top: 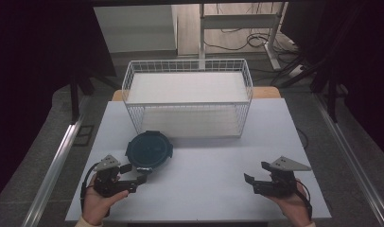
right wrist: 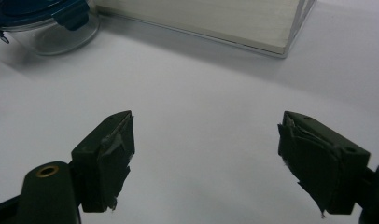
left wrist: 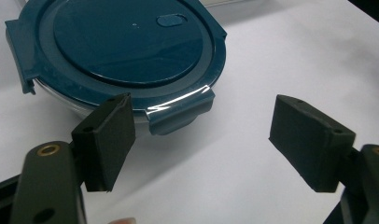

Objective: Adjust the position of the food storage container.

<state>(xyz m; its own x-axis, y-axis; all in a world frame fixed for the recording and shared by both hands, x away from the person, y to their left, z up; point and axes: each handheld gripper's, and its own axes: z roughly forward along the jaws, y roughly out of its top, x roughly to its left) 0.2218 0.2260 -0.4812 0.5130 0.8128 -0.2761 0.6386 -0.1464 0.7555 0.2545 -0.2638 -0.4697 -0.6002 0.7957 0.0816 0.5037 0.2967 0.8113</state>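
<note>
A round clear container with a dark blue clip-on lid (top: pixel 149 150) rests on the white table, just in front of the wire basket. Up close, the lid (left wrist: pixel 127 44) has a small oval vent and a side latch (left wrist: pixel 180 114) that points toward me. My left gripper (top: pixel 139 181) is open just short of the container, one jaw near the latch, nothing between its jaws (left wrist: pixel 201 140). My right gripper (top: pixel 256 176) stands open over bare table at the front right, jaws wide apart (right wrist: pixel 206 158). The container (right wrist: pixel 47 23) sits far off at the upper left of the right gripper view.
A white wire basket (top: pixel 187 97) with a white liner stands at the back middle of the table (top: pixel 213 175). Its lower edge (right wrist: pixel 201 25) runs across the top of the right gripper view. Cables and a metal frame (top: pixel 237 33) lie on the floor beyond.
</note>
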